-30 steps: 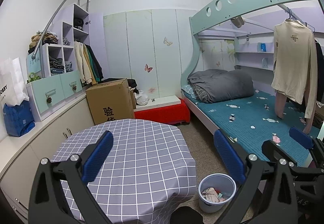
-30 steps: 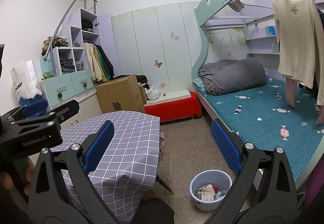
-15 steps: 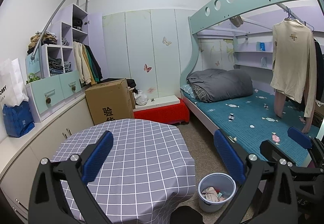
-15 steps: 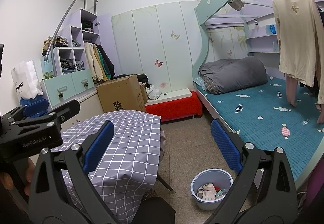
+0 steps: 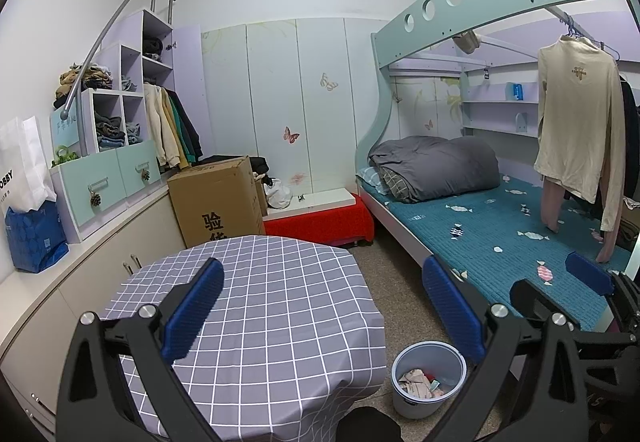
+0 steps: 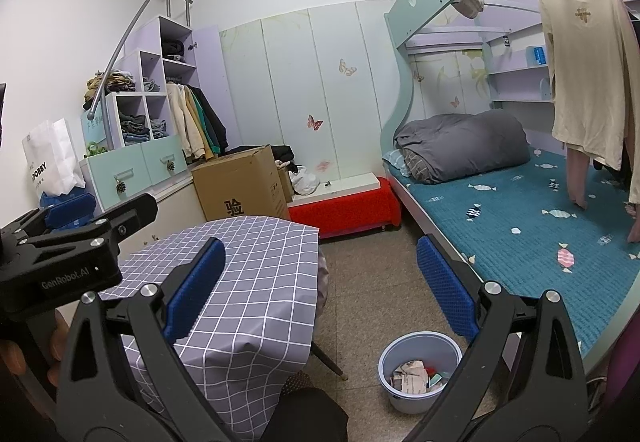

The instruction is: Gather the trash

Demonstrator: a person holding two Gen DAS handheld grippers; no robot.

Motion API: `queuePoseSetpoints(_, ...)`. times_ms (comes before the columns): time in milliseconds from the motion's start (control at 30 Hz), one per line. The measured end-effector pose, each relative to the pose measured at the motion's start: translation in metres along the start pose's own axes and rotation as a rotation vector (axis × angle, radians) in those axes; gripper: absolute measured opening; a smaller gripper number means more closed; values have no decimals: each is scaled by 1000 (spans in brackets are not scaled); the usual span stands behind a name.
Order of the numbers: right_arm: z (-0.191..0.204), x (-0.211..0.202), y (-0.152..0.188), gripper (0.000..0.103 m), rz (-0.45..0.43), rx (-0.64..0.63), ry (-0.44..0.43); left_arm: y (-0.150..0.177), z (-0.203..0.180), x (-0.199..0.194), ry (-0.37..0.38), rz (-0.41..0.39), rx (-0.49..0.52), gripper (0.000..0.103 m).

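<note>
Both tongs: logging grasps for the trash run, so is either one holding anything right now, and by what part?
Nothing is held. The left tongs and right tongs are both open and empty, above the checked table and the trash bin.

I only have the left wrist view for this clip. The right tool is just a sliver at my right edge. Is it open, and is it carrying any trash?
Observer: In the right wrist view the right tool is wide open, with nothing between its pads.
Reviewer: Does anything show under the checked cloth? On my side it hides everything.
Observer: Yes, one slanted table leg comes out below the checked cloth and reaches the floor left of the bin.
Reviewer: Any marking on the left tool?
Observer: The right wrist view shows the left tool from the side, and its black body reads GenRobot.AI.
</note>
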State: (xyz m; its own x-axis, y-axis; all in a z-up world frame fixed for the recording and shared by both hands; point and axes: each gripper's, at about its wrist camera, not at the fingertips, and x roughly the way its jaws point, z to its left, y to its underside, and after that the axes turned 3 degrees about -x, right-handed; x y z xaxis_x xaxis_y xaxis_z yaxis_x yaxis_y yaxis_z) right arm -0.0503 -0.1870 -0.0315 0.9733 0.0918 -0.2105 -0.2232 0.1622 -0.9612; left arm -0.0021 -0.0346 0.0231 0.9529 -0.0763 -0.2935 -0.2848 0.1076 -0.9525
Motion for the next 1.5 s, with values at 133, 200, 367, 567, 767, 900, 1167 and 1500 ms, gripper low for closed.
queuePoseSetpoints(133,1,0,1,94,-1,-1,1,0,1,0,1,-1,3,98)
queuePoseSetpoints(200,1,1,1,94,0,0,0,0,2,0,2,0,3,98)
queuePoseSetpoints(367,1,1,0,94,0,0,1,-1,2,0,2,-3,4,98)
queuePoseSetpoints(567,4,1,1,94,-1,2,0,-2,5,1,6,-2,11,98)
queuePoseSetpoints(767,2,1,0,94,0,2,1,-3,5,1,8,-1,13,98)
queuePoseSetpoints(900,3,2,0,94,2,3,1,-3,5,1,9,-1,14,98)
queuePoseSetpoints(1167,5,2,1,94,2,5,0,-2,8,2,10,-1,14,98)
queuePoseSetpoints(1500,10,3,4,94,5,10,2,-2,10,3,13,2,16,98)
